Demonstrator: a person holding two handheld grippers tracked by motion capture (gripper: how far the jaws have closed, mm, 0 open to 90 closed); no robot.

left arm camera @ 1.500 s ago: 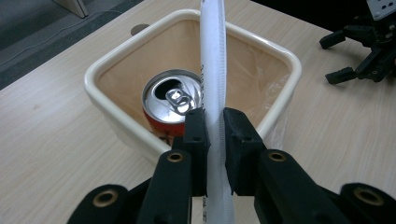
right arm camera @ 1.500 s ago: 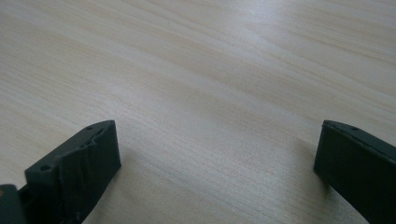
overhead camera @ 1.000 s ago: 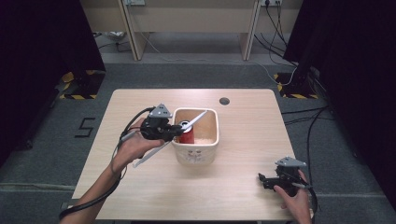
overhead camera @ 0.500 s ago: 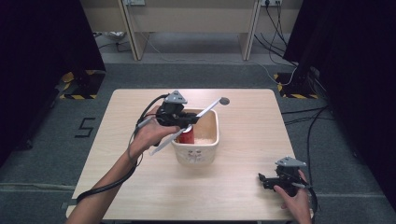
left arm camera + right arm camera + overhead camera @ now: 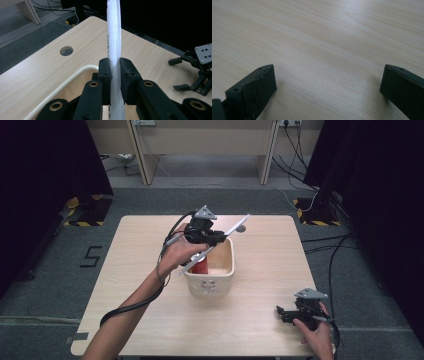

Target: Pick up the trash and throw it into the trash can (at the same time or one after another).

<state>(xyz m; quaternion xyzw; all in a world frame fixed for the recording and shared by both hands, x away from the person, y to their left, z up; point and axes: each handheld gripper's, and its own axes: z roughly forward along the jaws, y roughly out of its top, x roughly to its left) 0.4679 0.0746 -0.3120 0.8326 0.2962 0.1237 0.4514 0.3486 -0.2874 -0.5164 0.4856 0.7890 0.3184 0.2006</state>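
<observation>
My left gripper [image 5: 220, 240] hovers over the back left rim of a cream tub [image 5: 220, 279] in the middle of the table. It is shut on a long flat white strip [image 5: 235, 227], which slants up toward the far right. In the left gripper view the pads clamp the strip [image 5: 113, 30] at its lower part, gripper [image 5: 115, 67]. A red thing [image 5: 200, 266] lies inside the tub, partly hidden by the hand. My right gripper [image 5: 281, 312] rests at the table's near right, open, with bare wood between its fingertips [image 5: 328, 82].
A round cable hole [image 5: 241, 228] sits in the tabletop just behind the tub, also seen as the hole [image 5: 66, 50] in the left gripper view. The right gripper [image 5: 177, 74] shows far off there. Black curtains and cables flank the table.
My left hand has carried the white strip away from me and to the right, a little higher, from the tub's left side to above its back rim. The right hand has stayed put.
</observation>
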